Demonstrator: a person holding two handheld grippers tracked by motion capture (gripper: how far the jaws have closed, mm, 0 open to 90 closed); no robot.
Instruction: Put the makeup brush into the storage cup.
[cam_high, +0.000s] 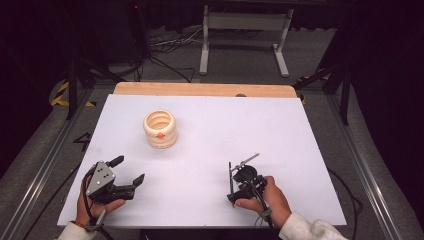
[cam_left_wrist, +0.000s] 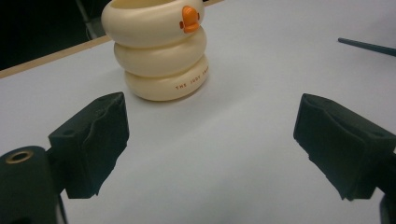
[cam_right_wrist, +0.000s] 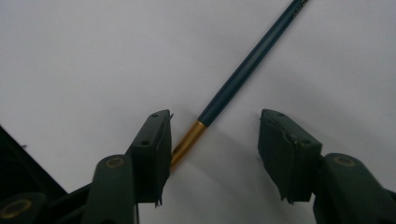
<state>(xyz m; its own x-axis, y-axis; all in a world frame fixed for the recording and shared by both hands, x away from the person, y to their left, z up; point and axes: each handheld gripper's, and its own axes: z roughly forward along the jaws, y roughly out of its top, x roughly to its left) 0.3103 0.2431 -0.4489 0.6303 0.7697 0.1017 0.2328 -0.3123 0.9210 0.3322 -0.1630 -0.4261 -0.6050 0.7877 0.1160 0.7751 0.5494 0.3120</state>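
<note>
Teal lacquer and a brass-coloured ferrule mark the pencil (cam_right_wrist: 243, 65), which lies flat on the white bench (cam_high: 300, 150) between the spread jaws of the right gripper (cam_right_wrist: 215, 154), its ferrule end running in beside one jaw. These jaws stand released, with nothing pinched yet. In the high view the right gripper (cam_high: 243, 181) sits at the near right of the bench, tipped down over the pencil. The left gripper (cam_high: 125, 175) hovers at the near left, its jaws also wide apart and holding nothing, looking toward the cream ringed holder (cam_left_wrist: 159, 51), which stands upright farther back with a small orange duck (cam_left_wrist: 190, 18) on its rim.

The likely trouble is the pinch itself. Since the pencil lies off-centre, close to one jaw, a closing squeeze could roll or skid it across the smooth surface instead of trapping it. Gripping near the ferrule also leaves the long shaft free to droop or swing, which may make it hard to aim at the holder's opening.
</note>
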